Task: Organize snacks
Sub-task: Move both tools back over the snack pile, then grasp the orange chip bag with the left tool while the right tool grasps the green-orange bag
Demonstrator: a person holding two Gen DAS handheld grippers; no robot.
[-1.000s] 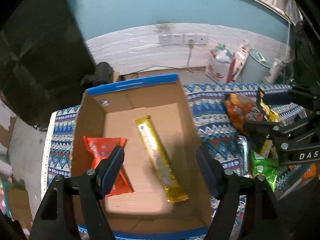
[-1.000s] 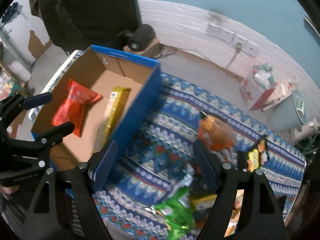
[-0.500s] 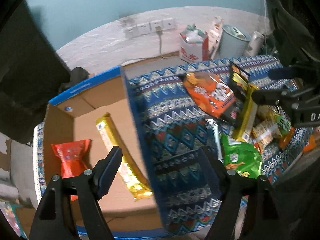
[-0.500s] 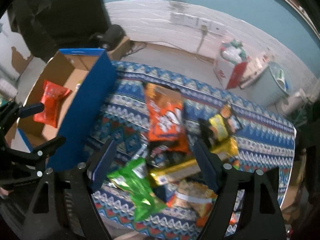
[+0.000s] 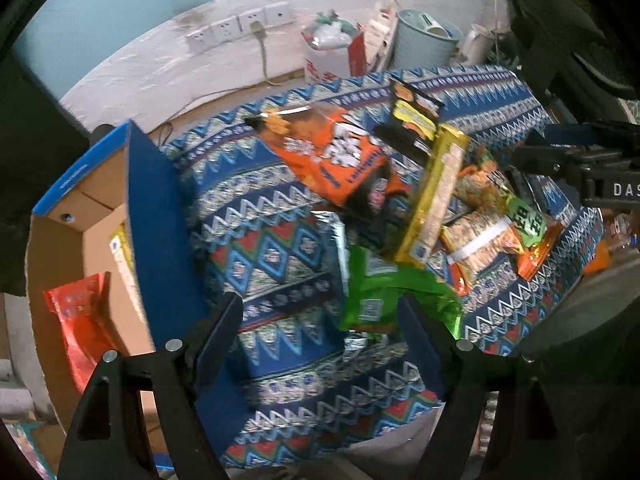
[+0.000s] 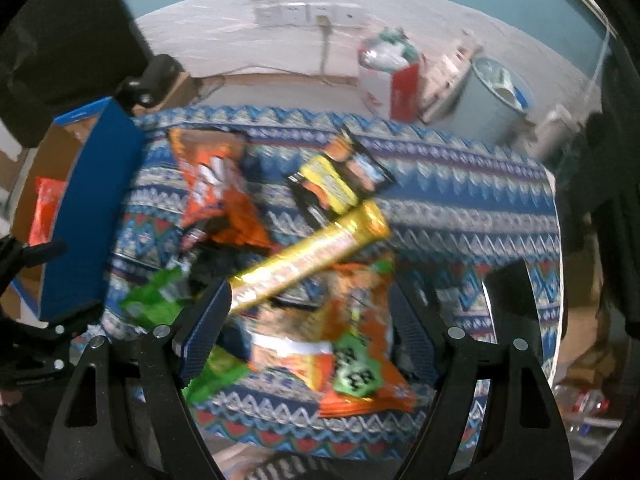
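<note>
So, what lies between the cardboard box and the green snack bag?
In the left wrist view, only bare patterned tablecloth lies between the cardboard box and the green snack bag.

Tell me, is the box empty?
No. The box holds a red pack and a gold bar.

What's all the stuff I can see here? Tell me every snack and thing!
cardboard box: one, blue outside, brown inside, left end of table
red packet: one, inside the box
gold bar: one, inside the box, mostly hidden by its wall
patterned cloth: one, blue, covering the table
orange chip bag: one, top of the snack pile
black and yellow packet: one, beside the chip bag
long gold pack: one, across the pile
green bag: one, near edge of the pile
wall sockets: white, back wall
left claw: black, jaws opening, empty
right claw: black, open, empty
</note>
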